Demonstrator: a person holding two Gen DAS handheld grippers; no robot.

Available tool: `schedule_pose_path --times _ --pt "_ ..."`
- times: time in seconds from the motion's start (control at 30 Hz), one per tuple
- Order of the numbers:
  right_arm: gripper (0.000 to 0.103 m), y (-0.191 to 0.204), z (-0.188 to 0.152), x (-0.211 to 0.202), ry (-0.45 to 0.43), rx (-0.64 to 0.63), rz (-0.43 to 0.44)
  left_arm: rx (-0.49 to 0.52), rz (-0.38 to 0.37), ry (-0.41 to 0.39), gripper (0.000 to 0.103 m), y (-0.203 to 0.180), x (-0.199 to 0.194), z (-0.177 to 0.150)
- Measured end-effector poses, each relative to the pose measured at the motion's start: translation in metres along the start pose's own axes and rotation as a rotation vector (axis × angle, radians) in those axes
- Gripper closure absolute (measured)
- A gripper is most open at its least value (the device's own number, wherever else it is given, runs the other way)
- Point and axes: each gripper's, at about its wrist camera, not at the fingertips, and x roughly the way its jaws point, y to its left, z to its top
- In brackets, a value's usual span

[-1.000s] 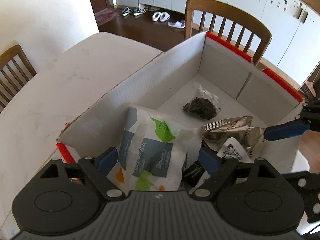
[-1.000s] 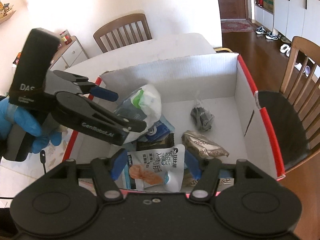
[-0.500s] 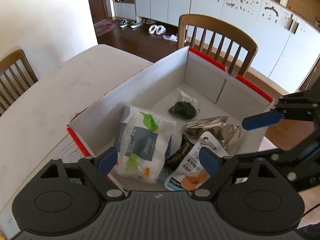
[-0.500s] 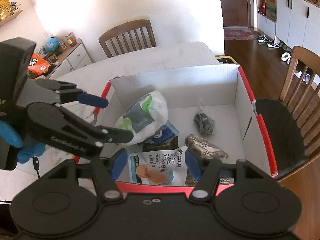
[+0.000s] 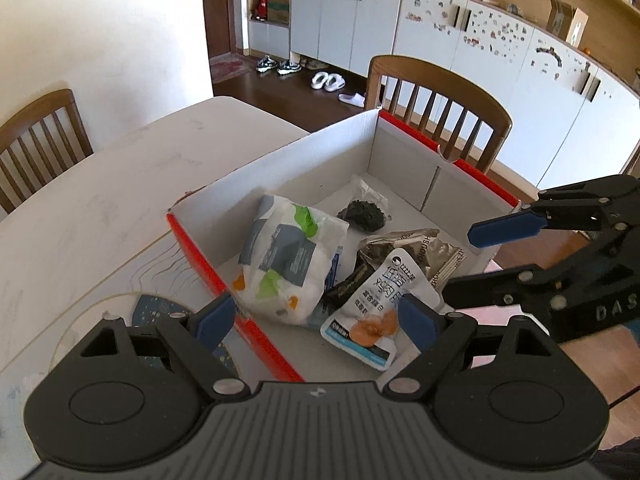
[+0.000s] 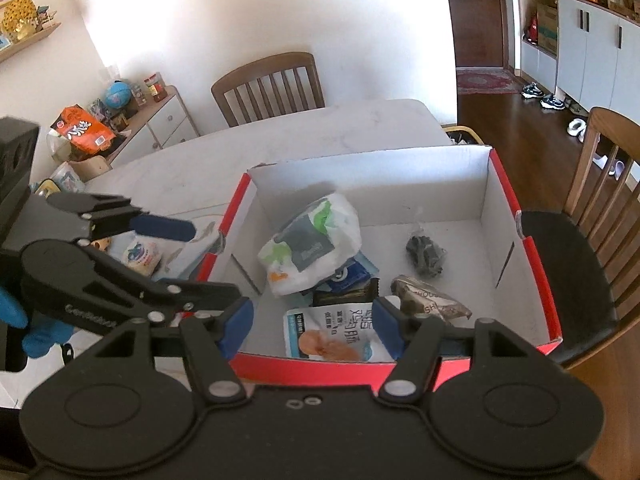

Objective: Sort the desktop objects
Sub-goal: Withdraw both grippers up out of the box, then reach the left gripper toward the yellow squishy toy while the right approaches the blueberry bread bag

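My left gripper (image 5: 316, 322) in black plastic, blue pads (image 5: 212, 320), silver screws, ribbed grey top, my right gripper (image 6: 312, 326) alike, white lettering on the linkage, my blue glove (image 6: 24, 320)

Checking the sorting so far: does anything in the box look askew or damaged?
Nothing looks damaged. In the box the snack packets are heaped loosely at one end: the white bag lies tilted over smaller packets, and the chicken pouch overlaps them.
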Motion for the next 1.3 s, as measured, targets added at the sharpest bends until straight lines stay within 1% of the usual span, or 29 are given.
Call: schedule_pose_path --times 0.13,0.3,0.57,0.77,0.9,1.0,1.07,1.3 --pt "0.036 0.010 -0.002 -0.001 -0.003 0.004 -0.007 -0.005 -0.007 -0.028 0.014 0.002 -0.016 -0.011" --pt "0.036 0.029 -0.004 0.001 -0.014 0.009 -0.013 -0.016 0.001 -0.051 0.014 0.008 -0.031 -0.023" --pt "0.036 0.066 -0.003 0.006 -0.030 0.015 -0.032 -0.026 -0.025 -0.091 0.014 0.027 -0.059 -0.044" --pt "0.036 0.100 -0.006 0.015 -0.031 0.018 -0.041 -0.044 -0.028 -0.093 0.014 0.050 -0.078 -0.065" --pt "0.036 0.126 -0.007 0.023 -0.037 0.008 -0.044 -0.062 -0.008 -0.090 0.014 0.069 -0.088 -0.083" --pt "0.036 0.144 -0.007 0.032 -0.035 0.010 -0.039 -0.090 -0.007 -0.089 0.014 0.086 -0.095 -0.096" --pt "0.032 0.156 -0.007 0.037 -0.037 0.007 -0.040 -0.101 0.000 -0.089 0.014 0.097 -0.099 -0.103" --pt "0.032 0.195 -0.004 0.061 -0.030 -0.022 -0.038 -0.141 0.014 -0.103 0.014 0.138 -0.110 -0.126"
